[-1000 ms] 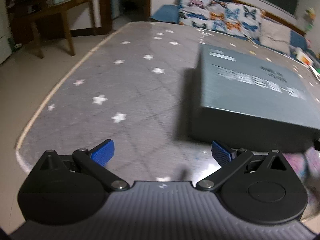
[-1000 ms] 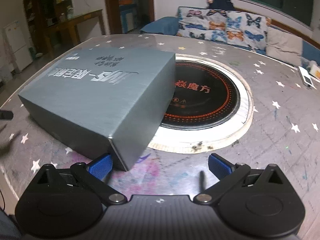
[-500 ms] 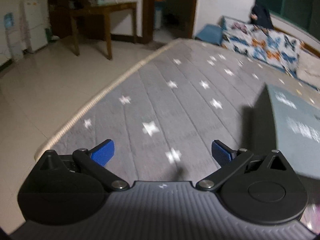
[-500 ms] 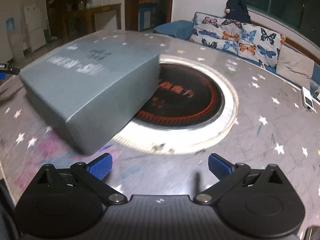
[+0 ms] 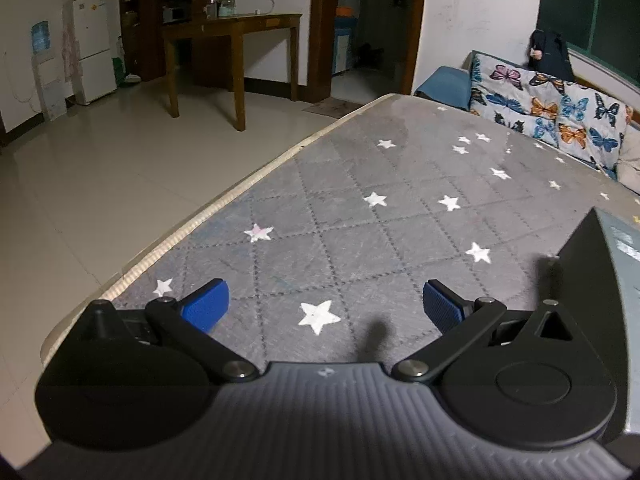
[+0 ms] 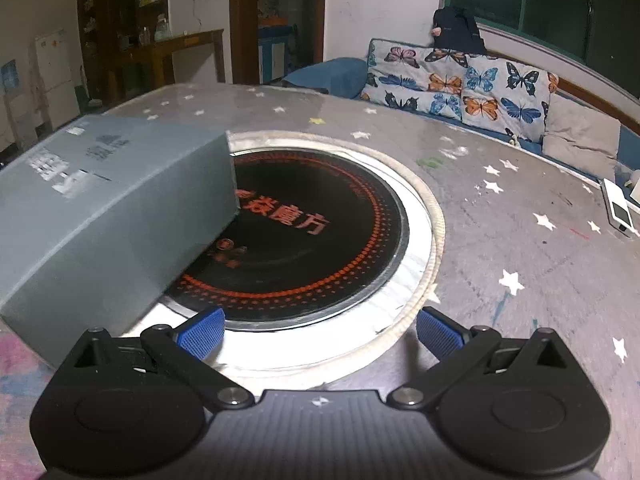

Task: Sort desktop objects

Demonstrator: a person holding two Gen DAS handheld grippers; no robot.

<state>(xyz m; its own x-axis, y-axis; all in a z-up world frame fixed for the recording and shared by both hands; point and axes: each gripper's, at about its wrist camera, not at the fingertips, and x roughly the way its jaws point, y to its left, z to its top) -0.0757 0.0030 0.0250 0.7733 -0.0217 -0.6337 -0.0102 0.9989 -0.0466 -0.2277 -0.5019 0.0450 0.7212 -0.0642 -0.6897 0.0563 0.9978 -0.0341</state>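
Grey box [image 6: 104, 208] sits on the star-print table [image 5: 360, 216], just left of the right gripper [image 6: 318, 332] and far right of the left gripper [image 5: 324, 304]; both gape empty, the right one nearer

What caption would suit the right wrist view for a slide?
Open right tongs hover over the induction cooktop set into the star-patterned table, the grey box overlapping its left edge.
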